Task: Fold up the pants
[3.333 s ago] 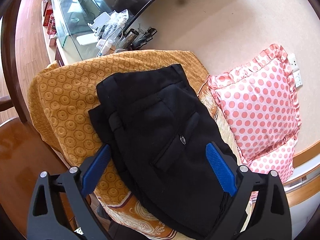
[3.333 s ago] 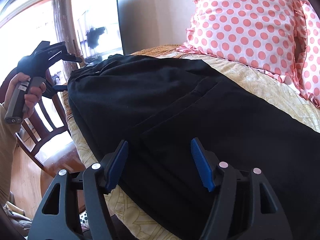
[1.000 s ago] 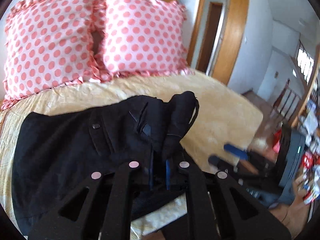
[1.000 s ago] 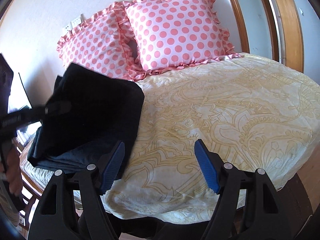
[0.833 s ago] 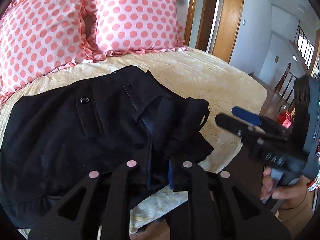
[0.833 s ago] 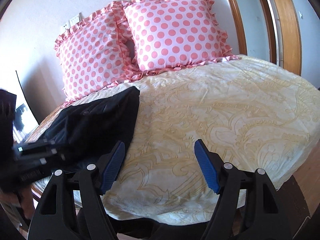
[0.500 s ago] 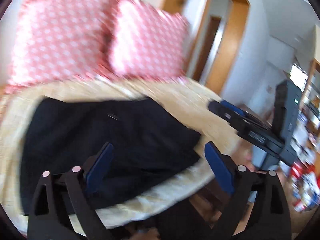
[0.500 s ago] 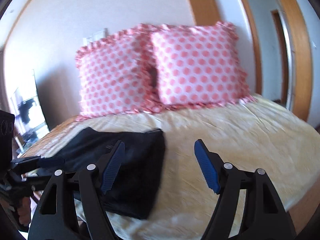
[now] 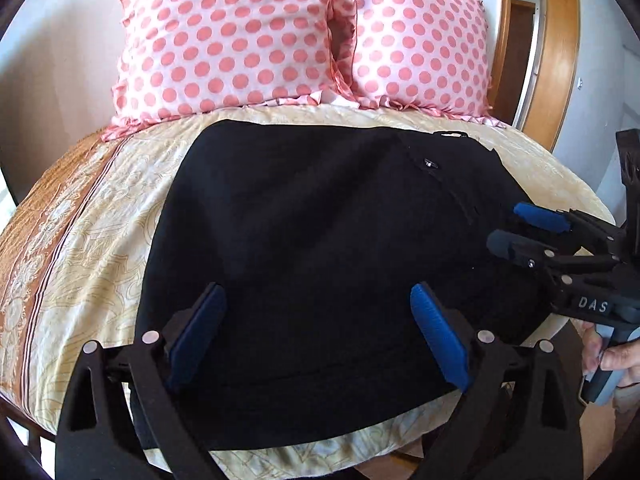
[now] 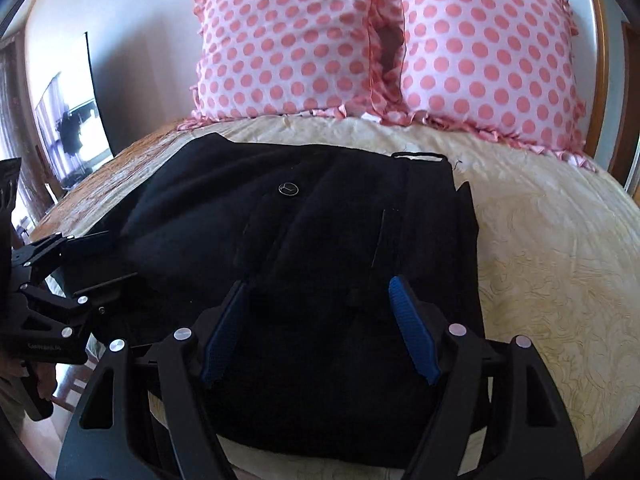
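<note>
Left hand-held gripper spread wide over the black pants, nothing between the blue pads (jaws just sprung apart, cloth let go). Right hand-held gripper parted too, somewhat narrower, empty, poised above the near edge. Pants lying flat in a folded bundle on the bed, below two polka-dot pillows. Looks like a pause between folds, or a finish. To do the next bit well: probably pinch both near corners at once, lift evenly, lay over without dragging the layers beneath, then smooth. From the left wrist view, a hand on the other tool's grip and a wooden doorway beyond. From the right wrist view, a round button on the pants and a dark screen at left.
</note>
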A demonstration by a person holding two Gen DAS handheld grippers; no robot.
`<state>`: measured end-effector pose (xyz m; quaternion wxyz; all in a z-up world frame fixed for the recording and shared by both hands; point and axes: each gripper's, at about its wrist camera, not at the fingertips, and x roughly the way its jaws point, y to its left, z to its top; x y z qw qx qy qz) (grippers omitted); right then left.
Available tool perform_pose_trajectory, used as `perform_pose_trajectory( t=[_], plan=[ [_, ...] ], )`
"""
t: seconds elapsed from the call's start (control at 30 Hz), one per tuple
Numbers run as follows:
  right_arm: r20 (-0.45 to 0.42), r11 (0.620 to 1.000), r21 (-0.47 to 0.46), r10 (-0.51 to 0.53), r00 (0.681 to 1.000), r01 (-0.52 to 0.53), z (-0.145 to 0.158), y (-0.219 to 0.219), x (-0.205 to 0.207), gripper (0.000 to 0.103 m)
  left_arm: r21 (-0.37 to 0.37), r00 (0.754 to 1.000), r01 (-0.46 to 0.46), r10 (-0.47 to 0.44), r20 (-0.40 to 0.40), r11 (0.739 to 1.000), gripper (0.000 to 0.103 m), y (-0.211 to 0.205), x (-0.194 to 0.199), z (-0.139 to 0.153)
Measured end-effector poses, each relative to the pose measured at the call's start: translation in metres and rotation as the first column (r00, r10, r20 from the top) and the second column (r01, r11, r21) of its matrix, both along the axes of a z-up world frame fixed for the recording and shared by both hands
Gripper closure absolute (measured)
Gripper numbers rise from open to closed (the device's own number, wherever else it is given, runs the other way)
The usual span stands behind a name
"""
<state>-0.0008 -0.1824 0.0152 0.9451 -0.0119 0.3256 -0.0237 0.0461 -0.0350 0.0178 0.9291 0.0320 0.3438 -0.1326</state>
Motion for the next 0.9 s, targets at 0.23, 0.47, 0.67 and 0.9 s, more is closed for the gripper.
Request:
perform_pose_trajectory(
  t=[0.23, 0.47, 0.67, 0.9],
  plan=[
    [0.042, 0.988, 0.154, -0.036, 0.998, 0.029, 0.032, -0.026, 0.000, 0.029, -0.029, 1.000, -0.004, 0.004, 0.009, 1.000, 0.010, 0.011, 0.010, 0.018],
    [-0.078, 0.940, 0.296, -0.156, 0.985, 0.172, 0.047, -0.103, 0.047, 0.020, 0.008, 1.000, -0.024, 0.024, -0.005, 1.000, 0.010, 0.017, 0.039, 0.026],
    [-0.166, 0.937, 0.310, -0.115, 0.979, 0.163, 0.024, -0.111, 0.071, 0.025, 0.066, 0.999, -0.009, 0.012, -0.051, 0.998, 0.010, 0.009, 0.039, 0.003],
    [-0.170, 0.945, 0.301, -0.079, 0.982, 0.128, 0.018, -0.106, 0.074, 0.040, 0.056, 0.998, -0.002, 0.005, -0.055, 0.998, 0.010, 0.012, 0.040, 0.000]
  ],
)
